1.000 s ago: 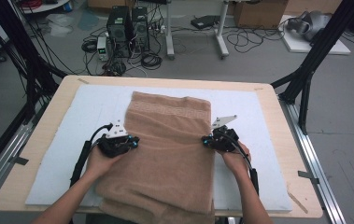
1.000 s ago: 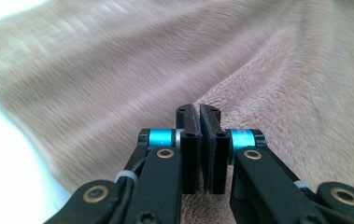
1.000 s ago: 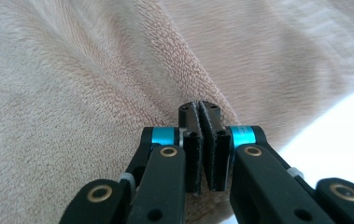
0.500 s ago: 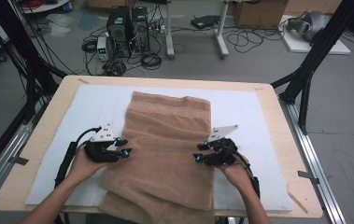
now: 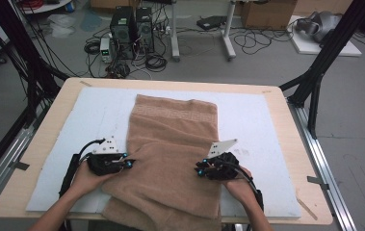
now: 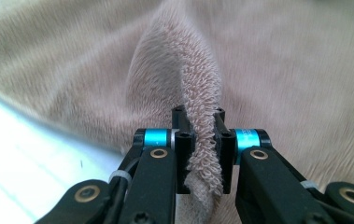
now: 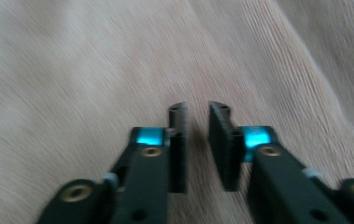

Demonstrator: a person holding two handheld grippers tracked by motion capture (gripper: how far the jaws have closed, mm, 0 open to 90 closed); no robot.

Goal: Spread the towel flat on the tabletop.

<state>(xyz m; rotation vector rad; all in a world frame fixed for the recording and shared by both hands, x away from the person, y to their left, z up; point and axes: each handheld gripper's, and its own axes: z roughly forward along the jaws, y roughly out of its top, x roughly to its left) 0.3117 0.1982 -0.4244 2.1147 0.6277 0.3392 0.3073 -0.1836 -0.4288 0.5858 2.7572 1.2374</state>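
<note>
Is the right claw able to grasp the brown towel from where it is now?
Probably yes: the right claw sits directly over the brown towel, jaws slightly apart with nothing between them and nothing blocking.

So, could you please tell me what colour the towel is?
Light brown towel, with a woven key-pattern band near its far edge; the high view shows it best.
</note>
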